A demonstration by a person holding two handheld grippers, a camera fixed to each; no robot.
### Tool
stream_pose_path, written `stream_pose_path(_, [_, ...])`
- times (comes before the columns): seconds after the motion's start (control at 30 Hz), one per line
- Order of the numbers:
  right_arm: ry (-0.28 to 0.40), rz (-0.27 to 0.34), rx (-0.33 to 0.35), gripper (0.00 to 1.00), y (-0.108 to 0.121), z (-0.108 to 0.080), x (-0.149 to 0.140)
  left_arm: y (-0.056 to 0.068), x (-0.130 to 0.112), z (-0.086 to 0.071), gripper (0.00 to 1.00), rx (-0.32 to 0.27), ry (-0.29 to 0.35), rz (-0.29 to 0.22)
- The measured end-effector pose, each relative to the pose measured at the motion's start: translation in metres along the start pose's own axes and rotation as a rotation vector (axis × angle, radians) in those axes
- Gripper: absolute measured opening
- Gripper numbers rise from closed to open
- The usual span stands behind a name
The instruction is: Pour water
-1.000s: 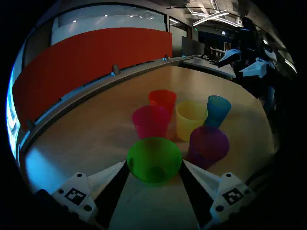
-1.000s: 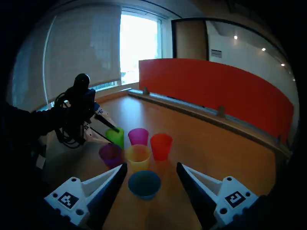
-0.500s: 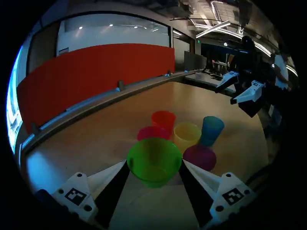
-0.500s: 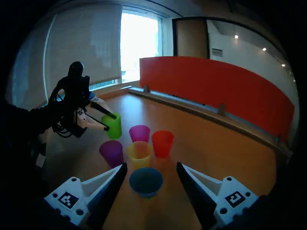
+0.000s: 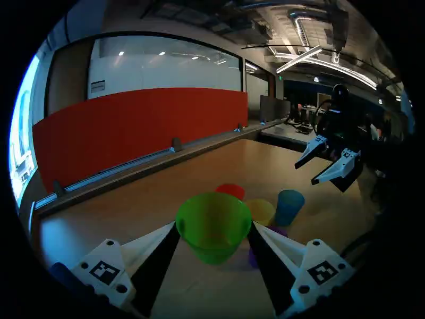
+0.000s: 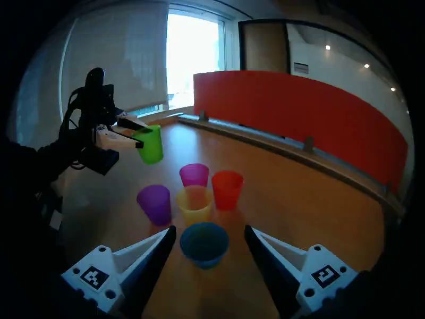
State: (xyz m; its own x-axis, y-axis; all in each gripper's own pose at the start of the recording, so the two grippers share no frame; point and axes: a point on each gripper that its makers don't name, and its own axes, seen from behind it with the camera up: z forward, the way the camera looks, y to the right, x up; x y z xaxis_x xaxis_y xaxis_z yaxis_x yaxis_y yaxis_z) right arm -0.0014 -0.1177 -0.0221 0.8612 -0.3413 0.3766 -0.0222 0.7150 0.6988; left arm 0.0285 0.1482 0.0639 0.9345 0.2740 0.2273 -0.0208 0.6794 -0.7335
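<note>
Over the wooden table (image 6: 319,212), left gripper (image 5: 212,227) clamped green cup (image 6: 150,144) aloft, presumably for pouring; right gripper (image 6: 209,229) straddled blue cup (image 6: 204,245), jaws apart

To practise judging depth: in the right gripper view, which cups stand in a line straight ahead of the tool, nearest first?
blue cup → yellow cup → magenta cup

Green cup (image 5: 213,234), blue cup (image 6: 204,244), purple cup (image 6: 155,203) — red partition (image 6: 297,114), brown table (image 6: 308,212).
</note>
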Motion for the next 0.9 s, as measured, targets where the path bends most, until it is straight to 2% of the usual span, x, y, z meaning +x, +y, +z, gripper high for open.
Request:
stream_pose_path(0.1, [-0.004,0.002,0.0,0.99,0.0,0.001,-0.003,-0.001,0.004,-0.003,0.87,0.0,0.021,-0.011])
stream_pose_path(0.37, [-0.023,0.001,0.003,0.99,0.0,0.004,-0.013,-0.001,0.022,-0.009,0.87,0.01,0.087,-0.003])
stream_pose_path(0.57, [-0.049,0.0,0.018,0.99,-0.004,0.008,-0.026,-0.005,0.037,-0.015,0.87,0.019,0.135,-0.027])
stream_pose_path(0.9, [-0.09,-0.018,0.025,0.99,-0.008,0.017,-0.046,-0.014,0.04,-0.022,0.87,0.041,0.142,-0.032])
